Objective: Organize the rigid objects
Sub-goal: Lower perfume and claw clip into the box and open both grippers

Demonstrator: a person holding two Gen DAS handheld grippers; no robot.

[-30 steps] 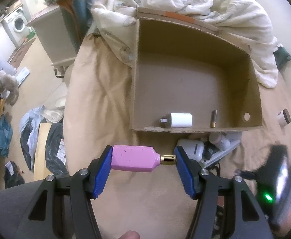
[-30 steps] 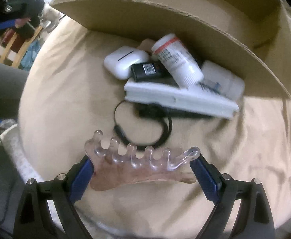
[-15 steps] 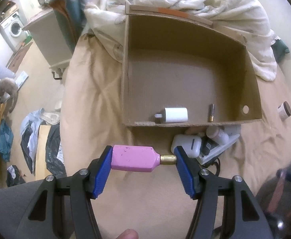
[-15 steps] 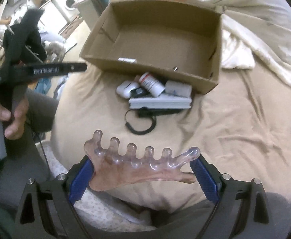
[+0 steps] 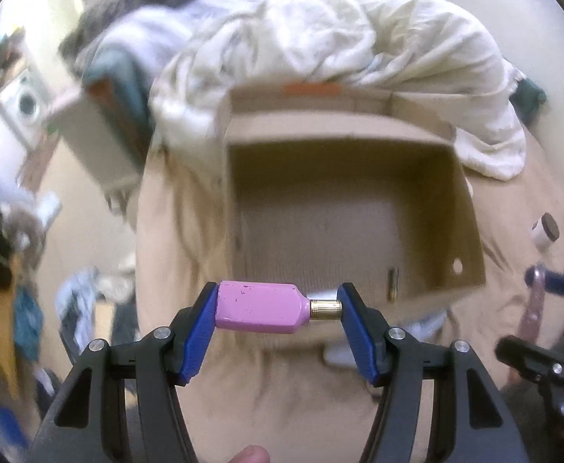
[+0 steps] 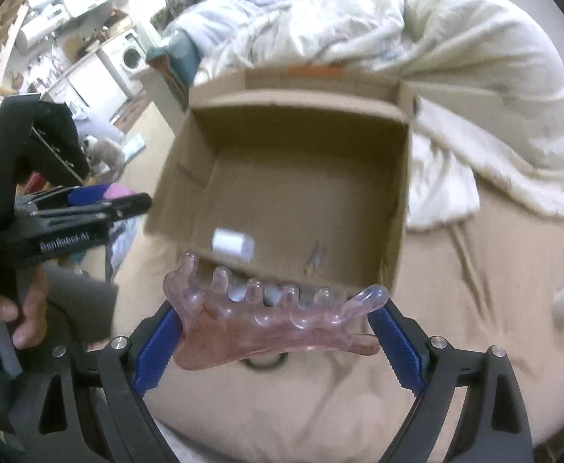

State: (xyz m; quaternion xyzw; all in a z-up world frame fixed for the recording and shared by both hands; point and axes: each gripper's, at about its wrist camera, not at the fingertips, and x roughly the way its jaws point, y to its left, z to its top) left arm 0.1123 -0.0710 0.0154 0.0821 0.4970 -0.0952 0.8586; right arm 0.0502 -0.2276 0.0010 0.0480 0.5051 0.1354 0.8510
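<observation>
Left wrist: box (image 5: pixel 470 208) rim beyond tongs (image 5: pixel 278 310)

The pink, matt-looking plastic bottle (image 5: pixel 260 308) shows small dark scuffs and ends in a ribbed, shiny brass-coloured metal neck (image 5: pixel 324 305). The translucent pink comb-shaped massage tool (image 6: pixel 274 322) looks like smooth, glossy resin with rounded knobs. The open brown cardboard box (image 6: pixel 397 208) is matt, dull paper board, with an orange tape strip at twelve o'clock on its rim. Under it lies a soft beige cloth bedsheet (image 6: pixel 474 347), creased; at one o'clock, a rumpled white cloth duvet (image 6: pixel 474 77).
</observation>
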